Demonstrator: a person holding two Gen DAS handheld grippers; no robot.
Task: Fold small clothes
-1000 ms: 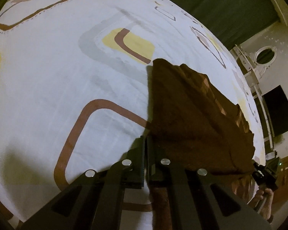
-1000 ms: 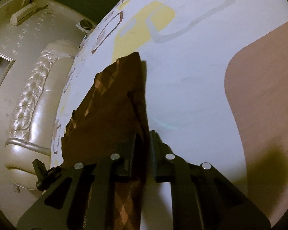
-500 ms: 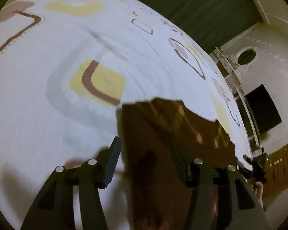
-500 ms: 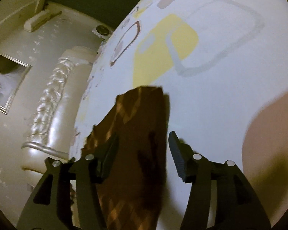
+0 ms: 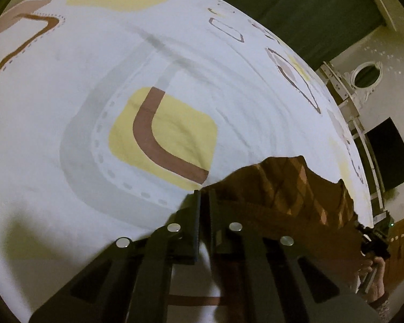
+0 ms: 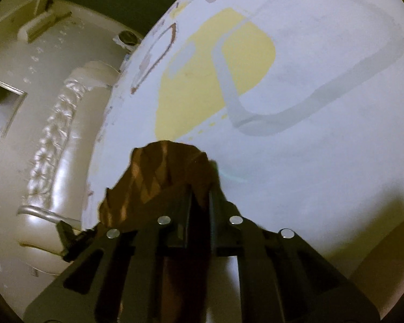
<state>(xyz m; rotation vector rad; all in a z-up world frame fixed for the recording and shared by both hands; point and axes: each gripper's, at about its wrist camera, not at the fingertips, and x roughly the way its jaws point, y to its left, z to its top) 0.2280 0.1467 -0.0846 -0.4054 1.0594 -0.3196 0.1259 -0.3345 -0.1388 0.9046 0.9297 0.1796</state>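
Above the white bedsheet (image 5: 67, 140) printed with yellow and brown shapes, the left gripper (image 5: 204, 202) and right gripper (image 6: 200, 199) each pinched an edge of the brown diamond-patterned cloth (image 5: 291, 191), stretched between them.

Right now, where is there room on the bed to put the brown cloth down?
The sheet is bare around the yellow patch, ahead of the left gripper. It is crowded only where both grippers pinch the brown cloth; the right gripper is nearer the bed's edge.
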